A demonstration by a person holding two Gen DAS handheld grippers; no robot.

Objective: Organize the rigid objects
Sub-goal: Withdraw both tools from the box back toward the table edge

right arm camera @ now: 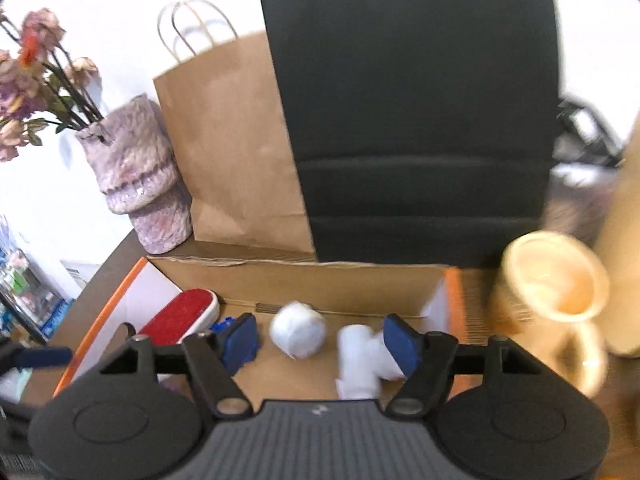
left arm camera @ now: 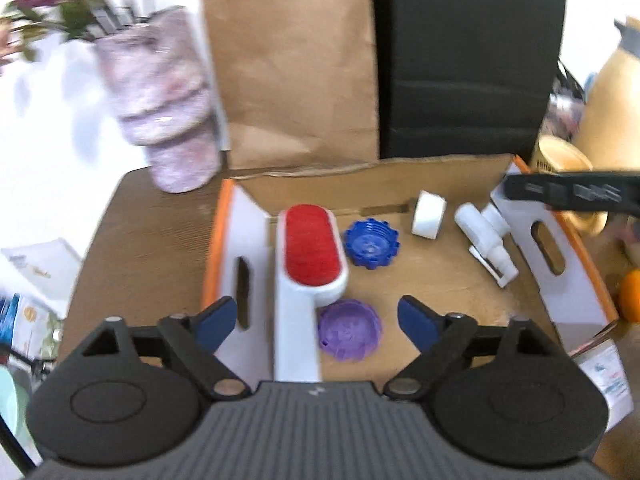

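Note:
A shallow cardboard box (left arm camera: 420, 280) holds a white lint brush with a red pad (left arm camera: 310, 252), a blue ridged cap (left arm camera: 371, 243), a purple cap (left arm camera: 349, 334), a white tape roll (left arm camera: 429, 214) and a white spray bottle (left arm camera: 486, 236). My left gripper (left arm camera: 318, 326) is open and empty above the brush handle and the purple cap. My right gripper (right arm camera: 320, 342) is open and empty over the box, with the tape roll (right arm camera: 297, 330) between its fingers and the spray bottle (right arm camera: 362, 356) by its right finger. The brush (right arm camera: 182, 316) and blue cap (right arm camera: 224, 326) lie to its left.
A brown paper bag (left arm camera: 296, 68), a black box (left arm camera: 464, 60) and a pink vase with dried flowers (left arm camera: 160, 100) stand behind the cardboard box. A cream mug (right arm camera: 560, 284) stands right of the box (right arm camera: 320, 284). An orange (left arm camera: 630, 296) lies at the far right.

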